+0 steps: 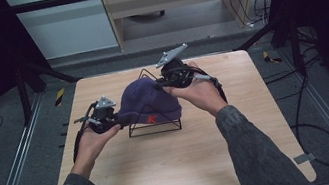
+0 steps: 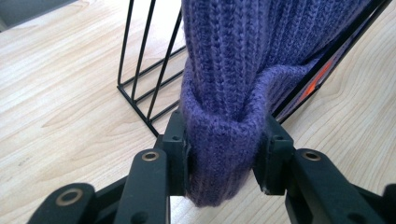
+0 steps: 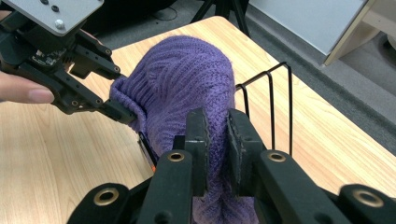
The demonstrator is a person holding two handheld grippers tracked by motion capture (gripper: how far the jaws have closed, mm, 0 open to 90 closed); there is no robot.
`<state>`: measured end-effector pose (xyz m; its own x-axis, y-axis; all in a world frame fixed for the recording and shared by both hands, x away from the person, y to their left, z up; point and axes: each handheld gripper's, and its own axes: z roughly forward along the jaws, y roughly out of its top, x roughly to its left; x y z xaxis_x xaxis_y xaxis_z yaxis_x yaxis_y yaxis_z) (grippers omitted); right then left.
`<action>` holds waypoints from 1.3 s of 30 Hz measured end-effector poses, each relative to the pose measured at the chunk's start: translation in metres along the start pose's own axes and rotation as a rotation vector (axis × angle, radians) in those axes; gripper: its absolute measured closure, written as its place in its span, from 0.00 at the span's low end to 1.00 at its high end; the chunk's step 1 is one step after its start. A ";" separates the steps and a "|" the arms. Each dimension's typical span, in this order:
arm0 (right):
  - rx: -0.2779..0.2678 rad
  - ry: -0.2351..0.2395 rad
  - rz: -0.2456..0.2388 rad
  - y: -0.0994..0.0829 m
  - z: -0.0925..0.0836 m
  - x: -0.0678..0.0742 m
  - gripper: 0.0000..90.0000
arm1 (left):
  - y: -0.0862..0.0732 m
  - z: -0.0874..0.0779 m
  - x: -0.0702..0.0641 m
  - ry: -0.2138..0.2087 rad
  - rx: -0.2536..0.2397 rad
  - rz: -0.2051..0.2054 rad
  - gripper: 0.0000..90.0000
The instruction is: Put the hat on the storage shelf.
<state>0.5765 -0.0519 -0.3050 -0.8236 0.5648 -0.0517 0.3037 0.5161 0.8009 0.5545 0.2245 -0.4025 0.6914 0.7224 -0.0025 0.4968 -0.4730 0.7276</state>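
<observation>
1. Beanie (image 1: 146,100), purple and rib-knit, sits draped over the black wire rack (image 1: 154,125) near the middle of the surface (image 1: 175,167); its crown rounds over the top of the rack and its folded cuff hangs down the front, where a small red mark shows.
2. Your left hand-held gripper (image 1: 115,122) pinches the cuff at the beanie's left end. In the left gripper view the two black jaws press a thick fold of the knit (image 2: 224,154) between them, and the bunched edge bulges out below the pads.
3. Your right hand-held gripper (image 1: 161,84) pinches the beanie at its far right side, up near the top of the rack. In the right gripper view its jaws stand close together with a strip of the purple knit (image 3: 217,135) squeezed between them.
4. From that same view you can see the left hand-held gripper (image 3: 122,113) across the beanie, its tips closed on the rolled cuff edge, with a fingertip of your left hand (image 3: 23,91) beside its body.
5. The rack's thin upright wires (image 2: 140,60) stand just beside the knit, and its base frame rests flat on the surface.
6. Your two hands (image 1: 203,93) hold the beanie from opposite ends, sleeves coming in from the near edge of the surface.
7. Beyond the surface, the floor (image 1: 180,44) carries loose cables.
</observation>
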 end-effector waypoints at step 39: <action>0.059 0.010 -0.015 -0.004 0.018 0.012 0.89 | -0.030 0.012 0.007 -0.018 -0.001 -0.042 0.60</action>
<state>0.5739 -0.0353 -0.3196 -0.8328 0.5505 -0.0574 0.3186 0.5616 0.7636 0.5504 0.2384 -0.4326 0.6792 0.7325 -0.0457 0.5253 -0.4418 0.7272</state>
